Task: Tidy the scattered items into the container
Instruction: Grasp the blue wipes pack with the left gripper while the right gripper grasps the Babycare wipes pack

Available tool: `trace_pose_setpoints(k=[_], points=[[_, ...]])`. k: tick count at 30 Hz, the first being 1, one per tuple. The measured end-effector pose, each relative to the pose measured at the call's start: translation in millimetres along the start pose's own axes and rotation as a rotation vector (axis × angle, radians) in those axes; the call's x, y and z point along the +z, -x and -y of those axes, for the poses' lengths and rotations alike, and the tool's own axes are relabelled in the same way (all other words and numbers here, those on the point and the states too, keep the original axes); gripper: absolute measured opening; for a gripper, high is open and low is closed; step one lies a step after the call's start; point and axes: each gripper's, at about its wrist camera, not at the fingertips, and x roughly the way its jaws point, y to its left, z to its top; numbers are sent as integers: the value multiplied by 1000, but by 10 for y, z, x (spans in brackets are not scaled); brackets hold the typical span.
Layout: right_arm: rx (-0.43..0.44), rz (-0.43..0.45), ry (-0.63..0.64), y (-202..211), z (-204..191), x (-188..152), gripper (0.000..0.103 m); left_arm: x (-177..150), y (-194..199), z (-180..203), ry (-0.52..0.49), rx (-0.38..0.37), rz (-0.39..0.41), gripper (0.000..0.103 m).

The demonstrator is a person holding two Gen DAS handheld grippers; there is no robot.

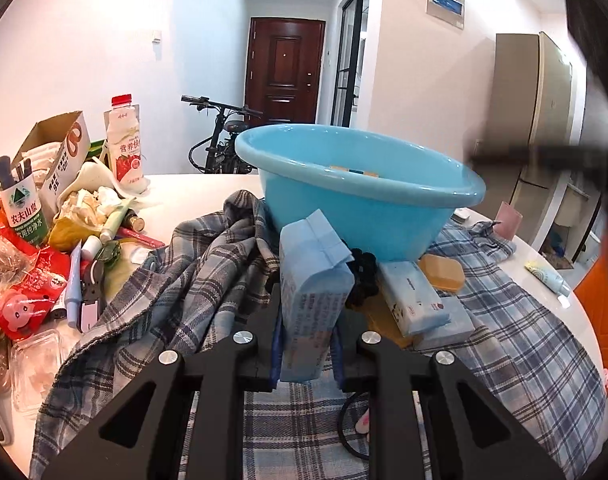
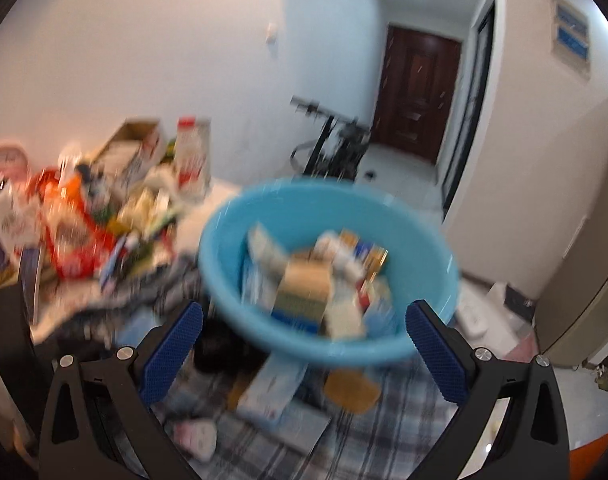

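Note:
My left gripper point(image 1: 308, 338) is shut on a light blue paper packet point(image 1: 314, 296), which stands upright between its pads just in front of the blue plastic basin point(image 1: 360, 184). The basin rests on a plaid shirt point(image 1: 176, 280) on the white table. In the blurred right wrist view, my right gripper point(image 2: 304, 312) stands wide open and holds nothing, hovering over the near rim of the basin point(image 2: 224, 248). Several boxes and packets lie inside it. A tissue pack point(image 1: 416, 300) and a tan pad point(image 1: 442, 272) lie by the basin's base.
Bottles, a cardboard box point(image 1: 60, 148), wrappers and small tubes crowd the table's left side. A drink bottle point(image 1: 124, 148) stands at the back. A tube point(image 1: 548, 280) lies near the right edge. A bicycle point(image 1: 220, 140) stands behind the table.

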Motion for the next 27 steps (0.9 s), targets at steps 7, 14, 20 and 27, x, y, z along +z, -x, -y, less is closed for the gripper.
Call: trace_pose_setpoints(k=[7, 14, 20, 27], points=[[81, -185, -47, -616, -15, -591, 103, -9, -5, -19, 1, 4, -6, 18], [108, -232, -73, -939, -54, -677, 103, -11, -8, -61, 15, 9, -9, 18], [79, -253, -68, -1089, -116, -708, 96, -18, -25, -53, 5, 11, -17, 18], [57, -249, -44, -1112, -148, -708, 43, -18, -13, -58, 10, 11, -15, 18]])
